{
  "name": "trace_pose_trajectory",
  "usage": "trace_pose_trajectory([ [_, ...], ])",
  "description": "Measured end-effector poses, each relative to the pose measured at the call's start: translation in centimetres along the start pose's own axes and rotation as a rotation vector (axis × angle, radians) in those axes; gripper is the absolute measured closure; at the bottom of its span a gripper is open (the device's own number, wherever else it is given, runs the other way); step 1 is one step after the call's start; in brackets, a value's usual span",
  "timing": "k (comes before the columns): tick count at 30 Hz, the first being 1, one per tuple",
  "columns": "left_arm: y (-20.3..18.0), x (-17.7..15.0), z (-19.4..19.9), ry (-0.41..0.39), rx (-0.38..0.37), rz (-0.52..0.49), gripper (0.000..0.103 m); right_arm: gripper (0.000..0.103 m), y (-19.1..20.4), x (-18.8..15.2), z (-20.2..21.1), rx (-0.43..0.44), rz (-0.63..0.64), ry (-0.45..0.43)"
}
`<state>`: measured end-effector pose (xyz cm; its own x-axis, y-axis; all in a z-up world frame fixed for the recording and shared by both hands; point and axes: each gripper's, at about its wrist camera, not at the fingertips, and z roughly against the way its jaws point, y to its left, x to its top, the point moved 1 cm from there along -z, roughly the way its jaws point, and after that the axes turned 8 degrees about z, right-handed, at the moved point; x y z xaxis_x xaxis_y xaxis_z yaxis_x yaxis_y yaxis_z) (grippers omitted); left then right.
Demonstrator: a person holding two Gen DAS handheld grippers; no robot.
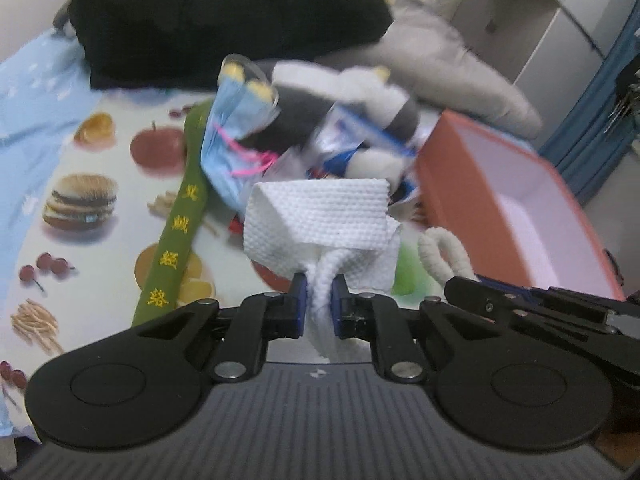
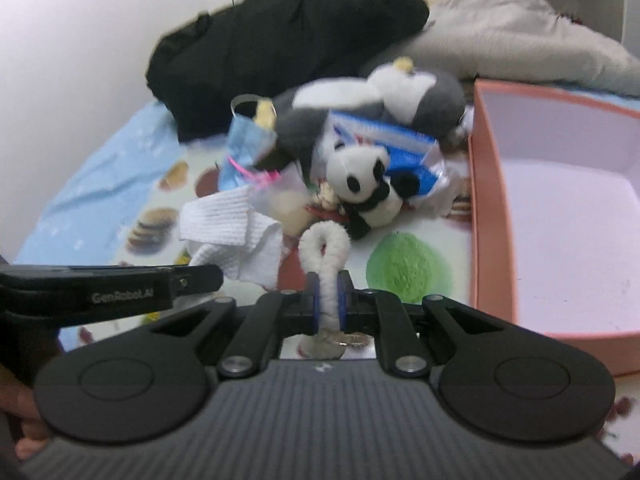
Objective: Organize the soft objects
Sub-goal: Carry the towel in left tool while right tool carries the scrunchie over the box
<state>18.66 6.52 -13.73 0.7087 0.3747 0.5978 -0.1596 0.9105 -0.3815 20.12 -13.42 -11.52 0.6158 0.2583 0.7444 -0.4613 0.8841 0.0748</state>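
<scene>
My left gripper (image 1: 319, 294) is shut on a white textured cloth (image 1: 320, 220), which hangs bunched between its blue pads above the printed sheet. My right gripper (image 2: 327, 296) is shut on a looped white cord (image 2: 325, 246); that cord (image 1: 442, 254) also shows at the right of the left wrist view. The white cloth (image 2: 230, 226) appears left of the cord in the right wrist view. Behind lie a panda plush (image 2: 362, 186), a grey and white plush (image 2: 400, 92), a blue face mask (image 1: 232, 136) and a green embroidered strap (image 1: 176, 240).
An open pink box (image 2: 480, 184) with a pale inside stands to the right. A black garment (image 1: 224, 20) and a grey pillow (image 1: 448, 60) lie at the back. The food-print sheet (image 1: 80, 200) covers the bed. A blue and white packet (image 2: 404, 148) sits among the plush toys.
</scene>
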Motion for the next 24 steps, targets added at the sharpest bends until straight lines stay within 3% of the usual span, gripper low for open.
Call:
trace_pose_trajectory([
  [12,-4.3,-1.9,9.0,-0.076,-0.113,-0.019,0.088,0.091,0.1,-0.2,10.7,-0.086,-0.003,-0.160],
  [24,-9.5,-4.5,11.1,-0.045,-0.248,-0.109,0.088,0.091,-2.3,-2.6,16.8,-0.229,-0.078,-0.207],
])
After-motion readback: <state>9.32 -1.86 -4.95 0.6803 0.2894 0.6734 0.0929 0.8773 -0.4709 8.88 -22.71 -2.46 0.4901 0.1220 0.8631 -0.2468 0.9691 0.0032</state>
